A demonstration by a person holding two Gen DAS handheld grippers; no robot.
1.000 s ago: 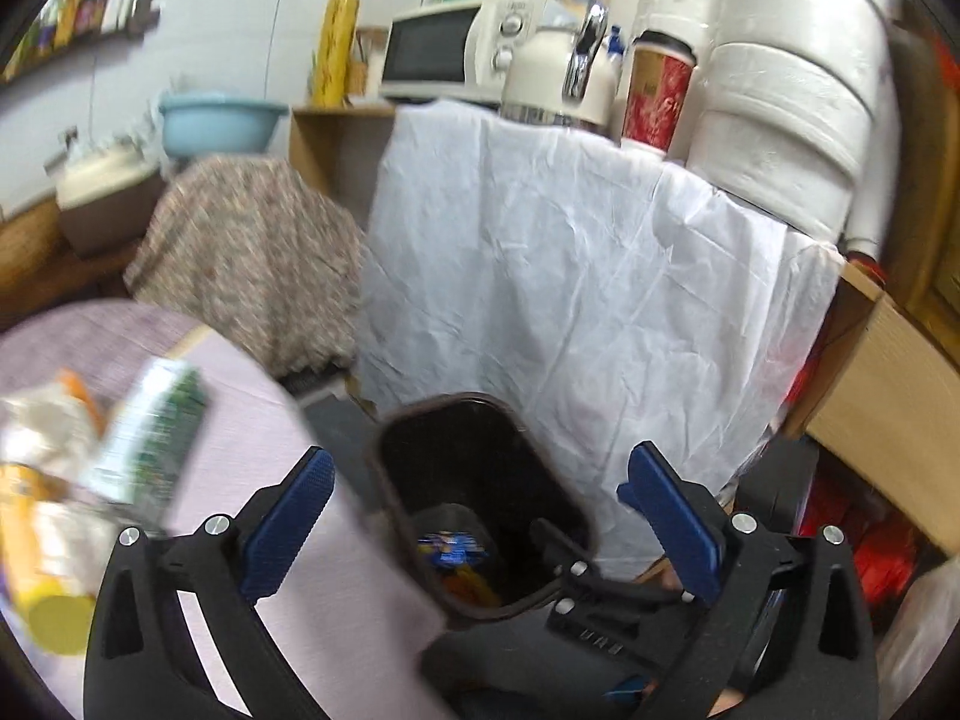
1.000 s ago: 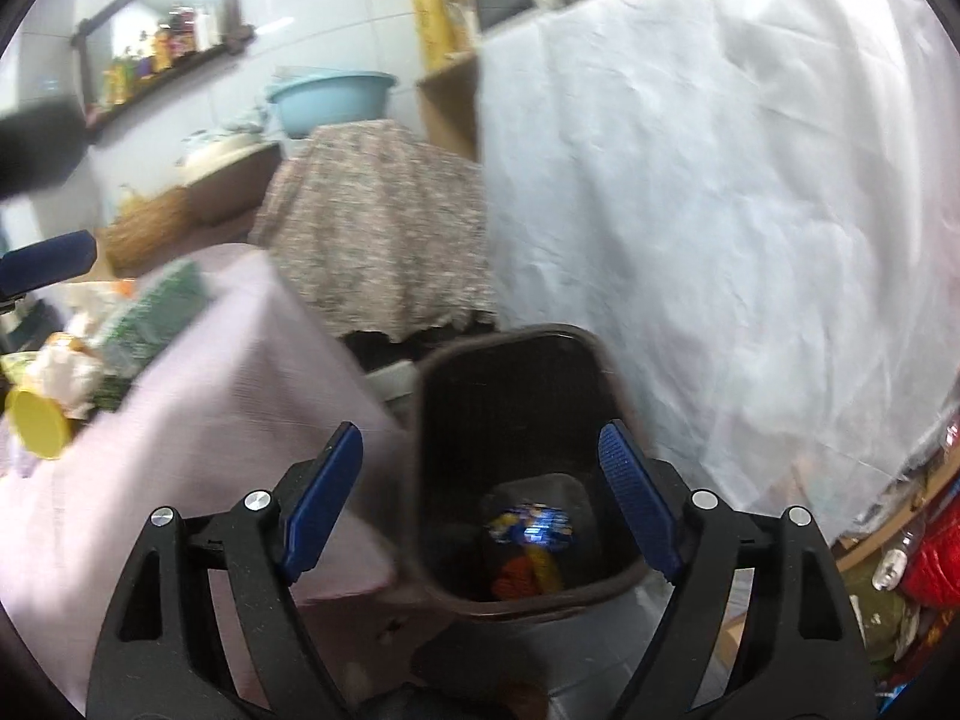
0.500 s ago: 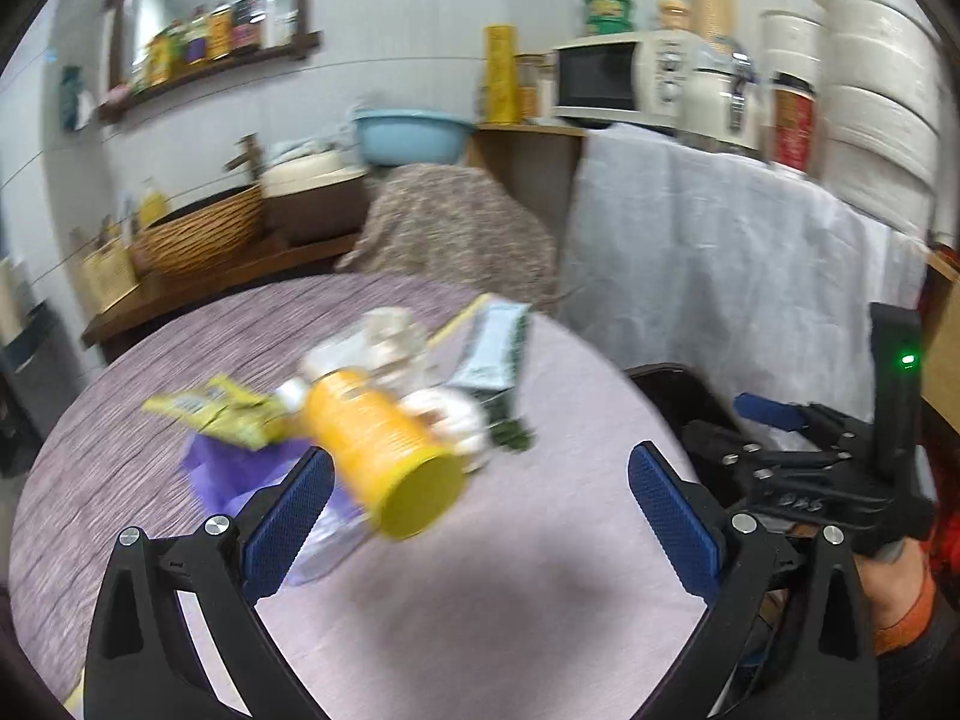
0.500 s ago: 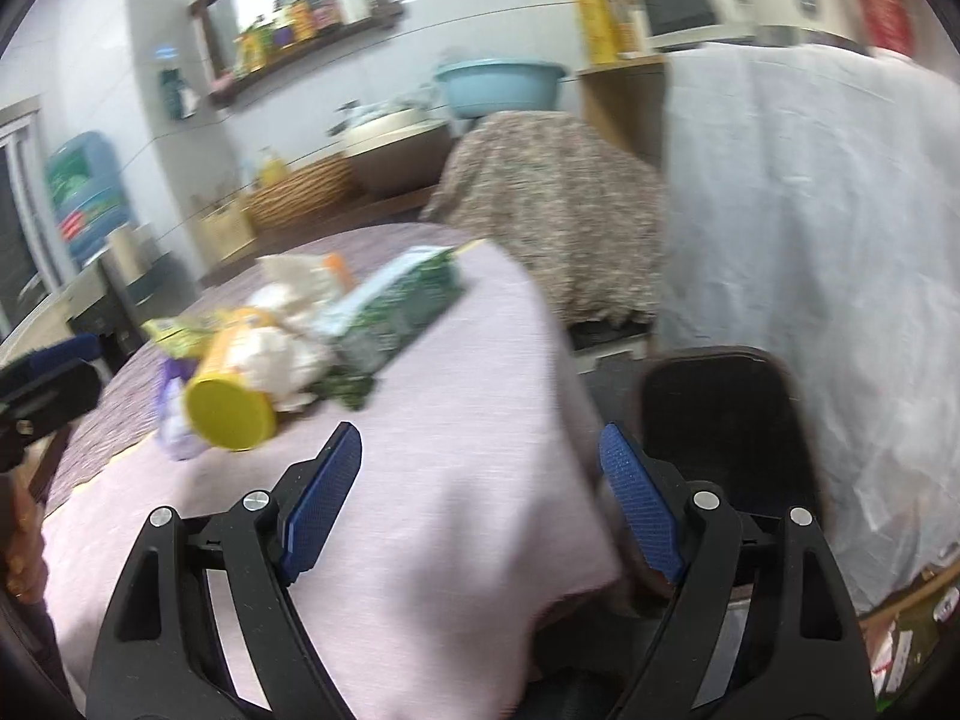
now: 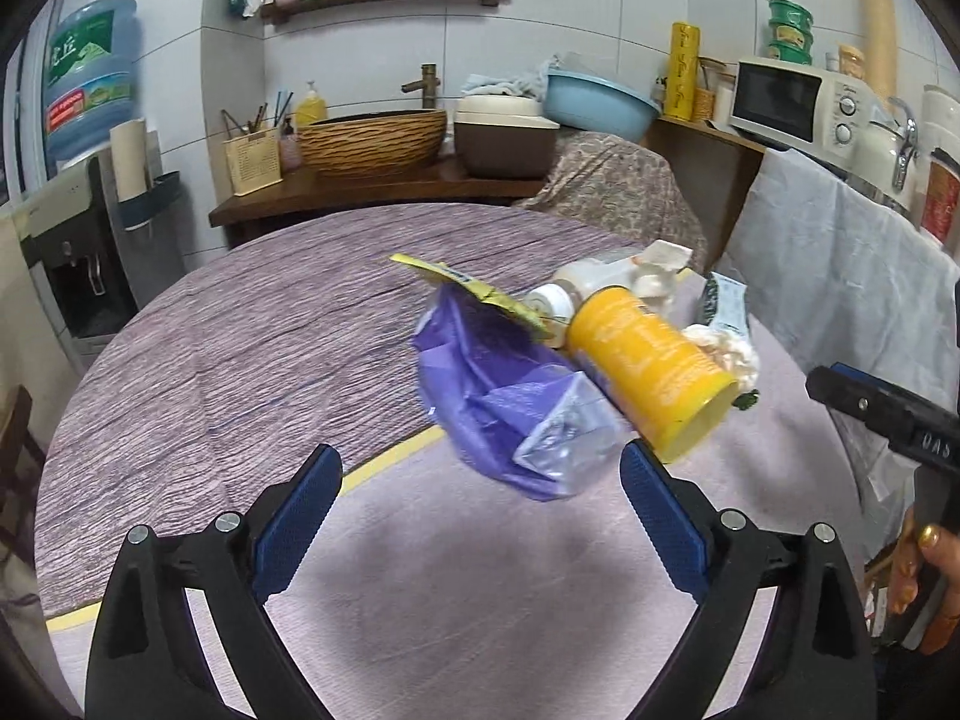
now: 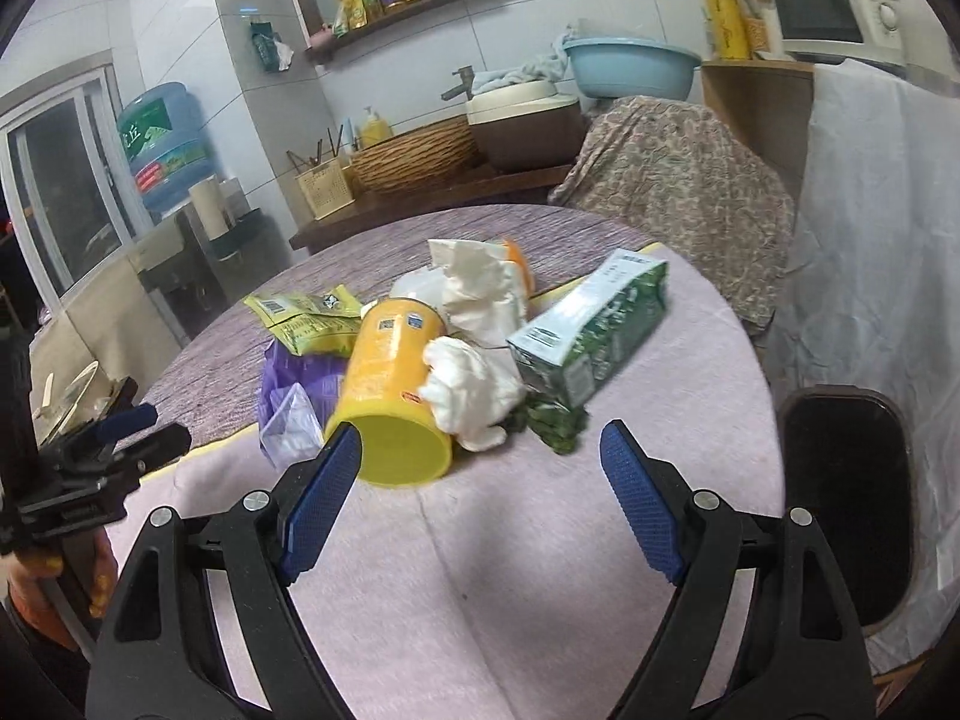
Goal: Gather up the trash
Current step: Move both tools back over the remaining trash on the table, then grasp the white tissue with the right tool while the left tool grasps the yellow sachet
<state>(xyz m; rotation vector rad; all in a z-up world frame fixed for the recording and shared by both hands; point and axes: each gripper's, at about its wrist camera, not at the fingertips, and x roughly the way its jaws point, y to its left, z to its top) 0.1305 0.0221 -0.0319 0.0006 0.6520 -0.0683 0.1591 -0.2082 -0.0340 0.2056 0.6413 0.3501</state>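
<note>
A heap of trash lies on the round table (image 5: 240, 348): a yellow can (image 6: 390, 396) on its side, a purple plastic bag (image 5: 492, 384), crumpled white tissue (image 6: 474, 390), a green-and-white carton (image 6: 594, 330) and a yellow-green wrapper (image 6: 306, 318). My left gripper (image 5: 480, 471) is open just short of the purple bag, nothing between its pads. My right gripper (image 6: 480, 444) is open too, its left finger beside the can's open mouth. The dark trash bin (image 6: 840, 498) stands on the floor at the table's right edge.
A white cloth (image 6: 870, 228) hangs over a counter behind the bin. A patterned cover (image 6: 678, 180) drapes something past the table. A wooden sideboard holds a woven basket (image 5: 372, 138). A water dispenser (image 5: 84, 210) stands at the left.
Both views have swung left from over the bin to the trash heap on the table, which is now close ahead. Both grippers stayed open and empty.
</note>
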